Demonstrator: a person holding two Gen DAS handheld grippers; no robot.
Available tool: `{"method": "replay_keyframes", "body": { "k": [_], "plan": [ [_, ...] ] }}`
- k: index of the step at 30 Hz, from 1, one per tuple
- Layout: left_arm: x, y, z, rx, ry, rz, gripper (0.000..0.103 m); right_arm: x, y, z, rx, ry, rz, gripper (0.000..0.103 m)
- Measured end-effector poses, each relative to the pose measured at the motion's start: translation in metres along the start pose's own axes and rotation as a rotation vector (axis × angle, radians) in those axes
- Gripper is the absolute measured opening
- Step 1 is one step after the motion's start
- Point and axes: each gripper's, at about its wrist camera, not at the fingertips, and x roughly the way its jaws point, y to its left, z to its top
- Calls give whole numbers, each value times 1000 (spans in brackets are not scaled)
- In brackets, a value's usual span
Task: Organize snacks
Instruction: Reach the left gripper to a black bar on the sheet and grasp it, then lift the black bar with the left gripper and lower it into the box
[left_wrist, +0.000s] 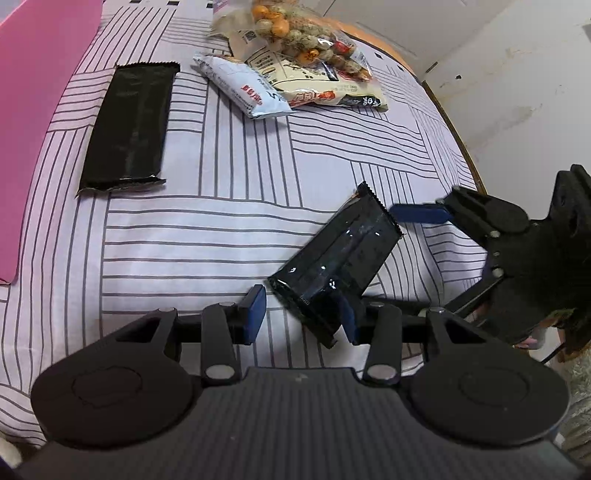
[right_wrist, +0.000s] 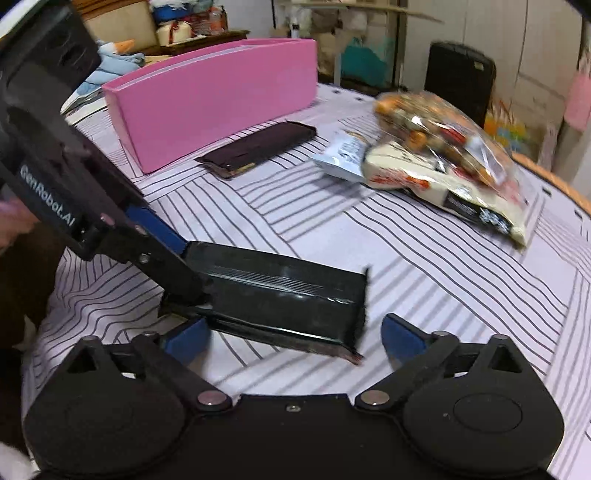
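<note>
A glossy black snack packet (left_wrist: 343, 254) (right_wrist: 280, 295) is clamped at its near end by my left gripper (left_wrist: 303, 315), which is shut on it. In the right wrist view that gripper (right_wrist: 192, 291) comes in from the left, one finger above the packet and one below. The packet's far end dips toward the striped cloth. My right gripper (right_wrist: 295, 334) is open wide, its blue pads apart on either side of the packet's free end, touching nothing. One of its blue fingers (left_wrist: 417, 214) shows beside the packet's serrated end.
A pink box (right_wrist: 207, 103) (left_wrist: 37, 110) stands at the back, a second black packet (right_wrist: 258, 147) (left_wrist: 129, 125) flat beside it. A white-blue packet (left_wrist: 243, 88), a cream packet (right_wrist: 424, 181) and a clear bag of mixed snacks (right_wrist: 443, 122) are piled near the table's orange edge (left_wrist: 454, 140).
</note>
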Motion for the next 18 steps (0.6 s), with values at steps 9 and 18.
{"method": "replay_keyframes", "body": {
  "k": [9, 18],
  "plan": [
    [2, 7, 1, -48, -19, -14, 34, 7, 24, 0, 117, -47, -124, 103],
    [-1, 4, 4, -35, -85, 48, 36, 15, 49, 14, 282, -51, -236, 103]
  ]
}}
